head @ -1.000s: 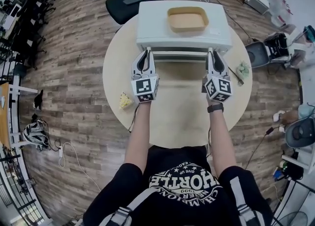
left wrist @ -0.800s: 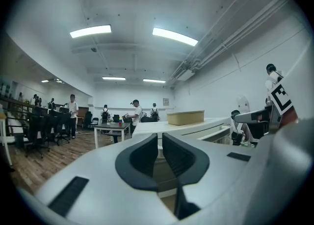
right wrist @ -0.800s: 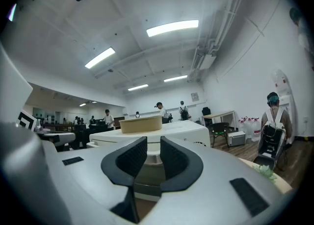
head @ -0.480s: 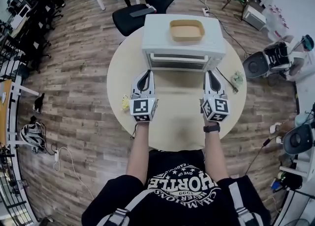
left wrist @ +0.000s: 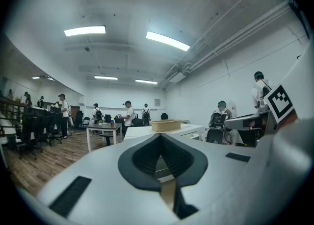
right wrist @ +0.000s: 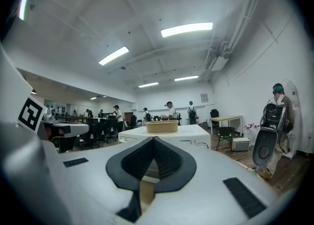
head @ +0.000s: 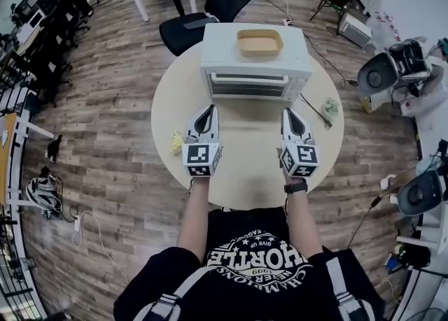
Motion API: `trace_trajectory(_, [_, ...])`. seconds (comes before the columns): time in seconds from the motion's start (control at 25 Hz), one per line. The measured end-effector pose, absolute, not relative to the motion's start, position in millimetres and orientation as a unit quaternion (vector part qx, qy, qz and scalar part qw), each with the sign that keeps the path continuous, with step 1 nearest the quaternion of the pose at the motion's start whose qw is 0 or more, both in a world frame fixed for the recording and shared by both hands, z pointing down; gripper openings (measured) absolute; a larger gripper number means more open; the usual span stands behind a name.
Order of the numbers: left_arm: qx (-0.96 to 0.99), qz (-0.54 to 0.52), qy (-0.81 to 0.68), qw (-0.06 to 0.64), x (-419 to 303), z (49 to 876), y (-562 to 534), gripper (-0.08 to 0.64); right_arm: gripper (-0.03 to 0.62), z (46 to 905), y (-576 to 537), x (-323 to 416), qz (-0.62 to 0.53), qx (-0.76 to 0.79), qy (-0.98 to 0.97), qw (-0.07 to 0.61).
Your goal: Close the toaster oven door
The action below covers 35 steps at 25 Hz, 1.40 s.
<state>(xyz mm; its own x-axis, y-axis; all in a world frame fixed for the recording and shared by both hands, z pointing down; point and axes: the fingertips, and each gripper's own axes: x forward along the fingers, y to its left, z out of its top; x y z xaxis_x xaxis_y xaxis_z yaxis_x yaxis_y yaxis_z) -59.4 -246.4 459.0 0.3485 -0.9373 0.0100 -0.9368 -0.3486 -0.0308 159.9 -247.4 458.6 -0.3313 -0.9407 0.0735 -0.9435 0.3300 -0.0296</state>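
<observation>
Where the round table (head: 245,173) carried the toaster oven (head: 255,57) at its far side, the door (head: 253,85) stood upright, flush with the oven front. You could judge the closing step complete. Your left gripper (head: 209,108) and right gripper (head: 287,111) hung over bare tabletop, clear of the oven, each clenched on nothing. The next move probably called only for resting both tools. A second earlier you had held both at the door's front edge; you had since drawn them back.
</observation>
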Motion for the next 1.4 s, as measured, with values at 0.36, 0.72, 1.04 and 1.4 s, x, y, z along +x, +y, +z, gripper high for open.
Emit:
trace_trajectory(0.36, [-0.817,-0.014,0.577,-0.004,-69.5,464.2,-225.4,0.02,0.018,466.4,-228.3,155.6,0.044,0.569,-0.821,0.025])
trace_trajectory(0.72, [-0.824,-0.019,0.566,-0.016,-61.1,468.8,-208.5,0.021,0.018,470.6,-209.2,161.0,0.059,0.572,-0.817,0.034])
trace_trajectory(1.04, [-0.834,-0.029,0.55,-0.029,-50.2,479.4,-186.7,0.023,0.018,476.2,-178.8,166.9,0.074,0.583,-0.808,0.03])
trace_trajectory(1.4, [-0.862,-0.102,0.479,-0.131,-31.6,542.6,-145.2,0.023,0.018,501.5,-139.8,155.3,0.111,0.581,-0.805,0.046])
